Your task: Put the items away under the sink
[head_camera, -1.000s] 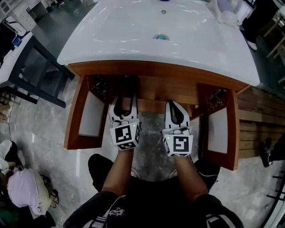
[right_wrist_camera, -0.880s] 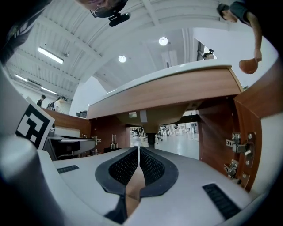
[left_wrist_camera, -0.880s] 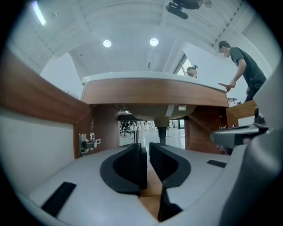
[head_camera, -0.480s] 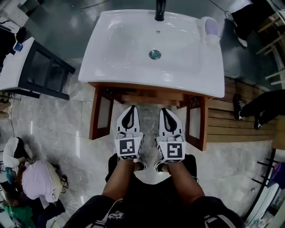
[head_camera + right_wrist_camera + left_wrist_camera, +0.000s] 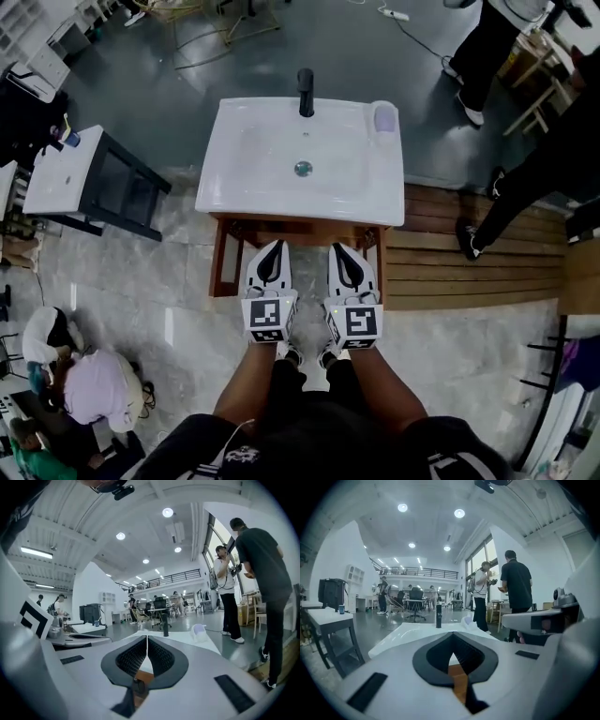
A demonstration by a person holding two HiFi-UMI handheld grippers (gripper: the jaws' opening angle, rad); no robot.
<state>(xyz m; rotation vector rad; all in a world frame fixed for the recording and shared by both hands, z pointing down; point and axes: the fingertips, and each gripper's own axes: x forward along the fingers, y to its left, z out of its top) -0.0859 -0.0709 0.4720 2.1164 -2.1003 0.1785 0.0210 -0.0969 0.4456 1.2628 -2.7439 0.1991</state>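
From the head view I look far down on the white sink (image 5: 262, 178) with its black tap (image 5: 305, 92) and the wooden cabinet (image 5: 221, 267) under it, both doors swung open. My left gripper (image 5: 274, 246) and right gripper (image 5: 337, 248) hover side by side high in front of the cabinet, both shut with nothing between the jaws. In the left gripper view the sink top (image 5: 408, 634) and the tap (image 5: 438, 619) lie ahead beyond the left gripper (image 5: 452, 637). The right gripper view shows the tap (image 5: 165, 628) and a white soap holder (image 5: 199, 633) past the right gripper (image 5: 146, 641).
A dark side table with a white top (image 5: 70, 178) stands left of the sink. Wooden decking (image 5: 459, 272) lies to the right. People stand at the back right (image 5: 487, 37), and bags and clothes (image 5: 89, 389) lie on the floor at left.
Both grippers have risen far above the cabinet, so the sink looks much smaller. The left gripper's jaws, open a second ago, are shut now.
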